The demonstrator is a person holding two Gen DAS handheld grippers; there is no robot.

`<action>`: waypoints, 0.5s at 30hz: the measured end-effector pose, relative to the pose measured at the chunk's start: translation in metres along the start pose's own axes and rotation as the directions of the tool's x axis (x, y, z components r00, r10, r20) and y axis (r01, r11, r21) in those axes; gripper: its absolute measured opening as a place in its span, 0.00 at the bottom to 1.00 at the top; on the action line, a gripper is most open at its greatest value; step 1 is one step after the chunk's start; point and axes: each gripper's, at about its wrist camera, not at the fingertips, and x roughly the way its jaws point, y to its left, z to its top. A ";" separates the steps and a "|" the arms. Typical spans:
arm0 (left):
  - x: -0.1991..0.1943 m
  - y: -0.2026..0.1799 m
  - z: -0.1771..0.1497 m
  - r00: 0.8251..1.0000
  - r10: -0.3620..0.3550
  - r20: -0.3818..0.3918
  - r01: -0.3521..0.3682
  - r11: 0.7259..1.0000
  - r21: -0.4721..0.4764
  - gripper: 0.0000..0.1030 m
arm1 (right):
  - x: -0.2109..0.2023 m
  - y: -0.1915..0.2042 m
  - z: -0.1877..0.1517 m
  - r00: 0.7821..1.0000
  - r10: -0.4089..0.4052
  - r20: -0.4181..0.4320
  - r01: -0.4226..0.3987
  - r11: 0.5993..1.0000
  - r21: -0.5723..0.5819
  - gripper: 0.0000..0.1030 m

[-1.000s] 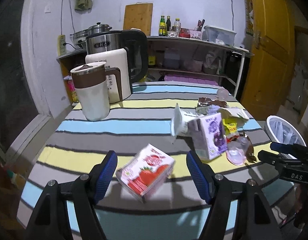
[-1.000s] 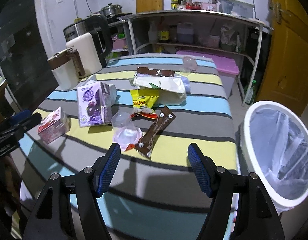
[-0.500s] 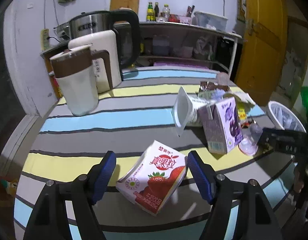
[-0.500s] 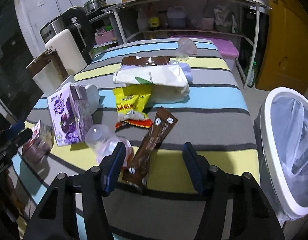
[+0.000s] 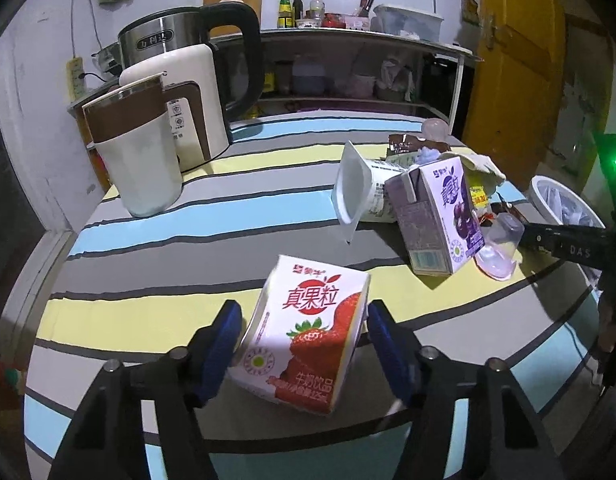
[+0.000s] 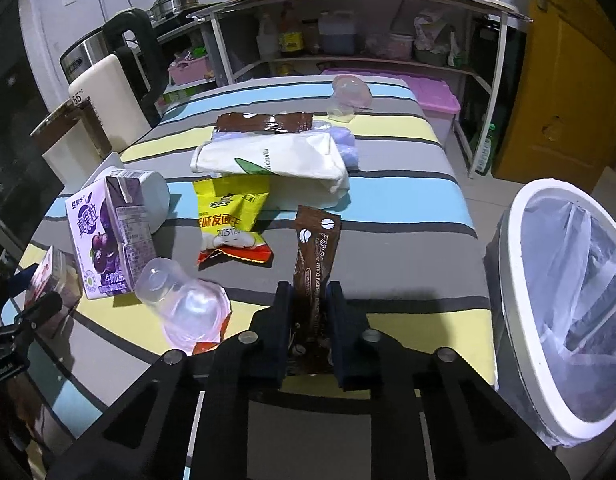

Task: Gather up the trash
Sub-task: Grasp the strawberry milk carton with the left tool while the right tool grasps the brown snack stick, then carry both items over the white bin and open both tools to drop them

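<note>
Right tongs (image 6: 310, 312) clamp the near end of the brown coffee sachet (image 6: 314, 256) lying on the striped counter (image 6: 408, 248); thin film may slip out. Left tongs (image 5: 302, 344), just closing, straddle the tilted red-and-white strawberry milk carton (image 5: 304, 336), pads not yet touching; it could tip.

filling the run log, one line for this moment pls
left claw: closing around strawberry carton, not gripped | right claw: shut on coffee sachet | bin: nothing dropped yet

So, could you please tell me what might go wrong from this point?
The right tongs pinch only the near end of the brown coffee sachet, so it may slip or droop short of the white bin. The left tongs, which have just been closing, straddle the tilted strawberry carton without gripping, and could tip it.
</note>
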 end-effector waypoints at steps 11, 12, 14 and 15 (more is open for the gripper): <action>-0.010 -0.009 -0.001 1.000 0.002 0.011 -0.001 0.998 -0.061 0.50 | -0.018 -0.012 -0.007 0.999 0.029 0.024 -0.030 0.999 0.027 0.16; -0.011 -0.011 0.000 1.000 -0.001 0.012 0.001 0.998 -0.062 0.50 | -0.020 -0.013 -0.007 0.999 0.032 0.027 -0.033 0.999 0.029 0.16; -0.017 -0.019 0.001 1.000 -0.003 0.027 0.004 0.999 -0.053 0.50 | -0.029 -0.018 -0.009 0.998 0.041 0.038 -0.043 0.998 0.038 0.16; -0.018 -0.021 0.003 0.999 -0.005 0.031 0.007 0.999 -0.051 0.50 | -0.032 -0.021 -0.009 0.998 0.042 0.044 -0.044 0.998 0.041 0.16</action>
